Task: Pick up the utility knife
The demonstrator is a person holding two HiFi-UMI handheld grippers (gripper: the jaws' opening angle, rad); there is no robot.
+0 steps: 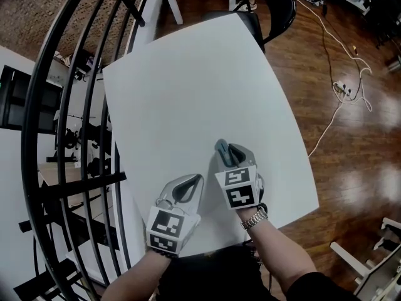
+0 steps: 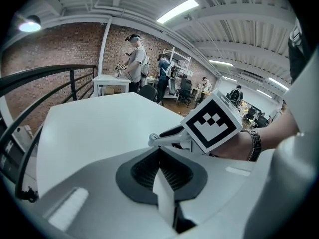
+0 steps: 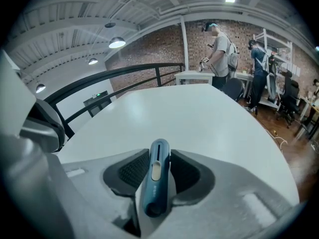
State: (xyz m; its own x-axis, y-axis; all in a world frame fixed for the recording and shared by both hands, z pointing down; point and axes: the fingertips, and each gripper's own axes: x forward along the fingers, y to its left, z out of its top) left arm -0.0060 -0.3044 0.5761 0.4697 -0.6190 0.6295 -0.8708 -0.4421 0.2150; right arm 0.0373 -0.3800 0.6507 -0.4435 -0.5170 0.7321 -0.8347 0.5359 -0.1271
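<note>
- White table (image 1: 188,86) fills most of our view, and both our tools sit low near its close edge.
- Our right gripper (image 3: 158,166) pinches the blue utility knife (image 3: 155,183) between its two pads.
- The knife's long axis runs along the jaws, its far end pointing away from us across the table.
- Our left gripper (image 2: 160,171) waits just beside, jaws pressed together on nothing.
- We judge that a straight lift by the right hand comes next.
</note>
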